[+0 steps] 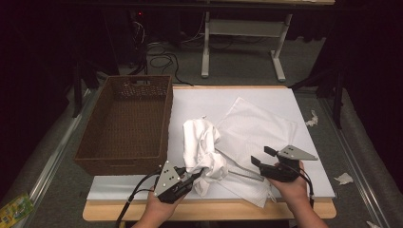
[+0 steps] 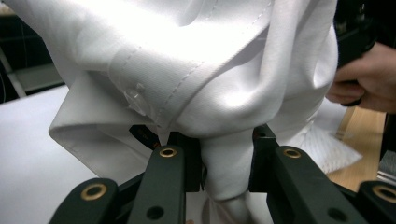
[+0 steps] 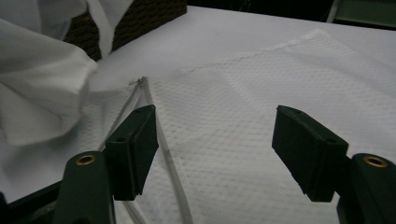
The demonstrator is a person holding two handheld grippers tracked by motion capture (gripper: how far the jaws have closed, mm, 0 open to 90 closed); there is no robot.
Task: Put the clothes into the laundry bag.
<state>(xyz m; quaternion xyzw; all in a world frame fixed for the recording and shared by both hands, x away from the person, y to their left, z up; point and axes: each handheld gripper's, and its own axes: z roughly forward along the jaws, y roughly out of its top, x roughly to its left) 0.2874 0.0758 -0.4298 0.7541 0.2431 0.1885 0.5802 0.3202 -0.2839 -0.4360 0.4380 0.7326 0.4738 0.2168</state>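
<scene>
A crumpled white shirt [image 1: 202, 145] is bunched up near the table's front middle, lifted a little. My left gripper [image 1: 196, 176] is shut on a fold of the shirt [image 2: 224, 172], whose stitched seams hang just above the jaws. A white mesh laundry bag [image 1: 252, 133] lies flat on the white table cover, to the right of the shirt. My right gripper [image 1: 260, 156] hovers open over the bag's near edge, with the mesh bag [image 3: 233, 121] and its zipper edge [image 3: 154, 126] showing between the spread jaws. Nothing is held in it.
A brown wicker basket [image 1: 126, 126] stands empty at the table's left side. The white table cover [image 1: 209, 97] has bare room at the back. White scraps [image 1: 344, 178] lie on the grey floor at right, and a table frame [image 1: 242, 33] stands beyond.
</scene>
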